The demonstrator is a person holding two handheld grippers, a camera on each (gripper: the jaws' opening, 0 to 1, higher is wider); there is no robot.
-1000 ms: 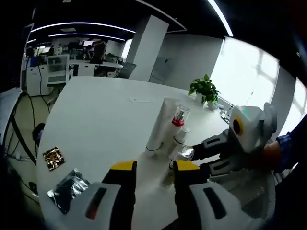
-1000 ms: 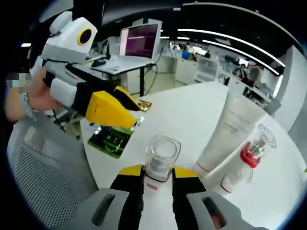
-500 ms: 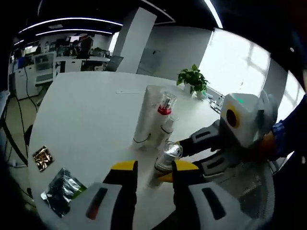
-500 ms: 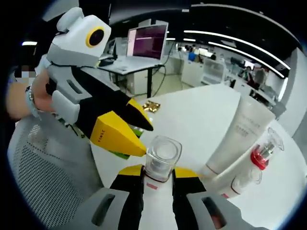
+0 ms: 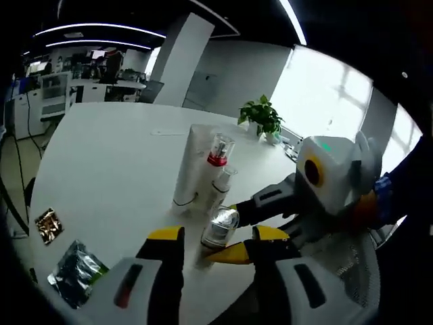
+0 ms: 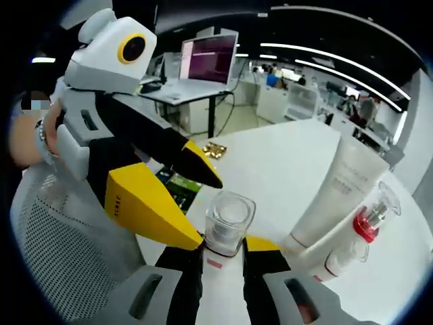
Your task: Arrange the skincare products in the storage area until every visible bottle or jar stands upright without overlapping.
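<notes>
- My right gripper (image 6: pixel 222 252) pinches the clear-capped bottle (image 6: pixel 227 221); its lower body is hidden.
- My left gripper (image 5: pixel 211 237) has jaws spread around that bottle.
- A matte white tube (image 6: pixel 333 189) stands upright on the counter (image 5: pixel 115 156).

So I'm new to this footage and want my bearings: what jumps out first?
Two yellow-tipped grippers meet at one clear-capped bottle near the white table's edge: the right gripper has its fingers on either side of it, and the left gripper reaches in beside it. Behind stand a tall white tube and a red-collared pump bottle.
</notes>
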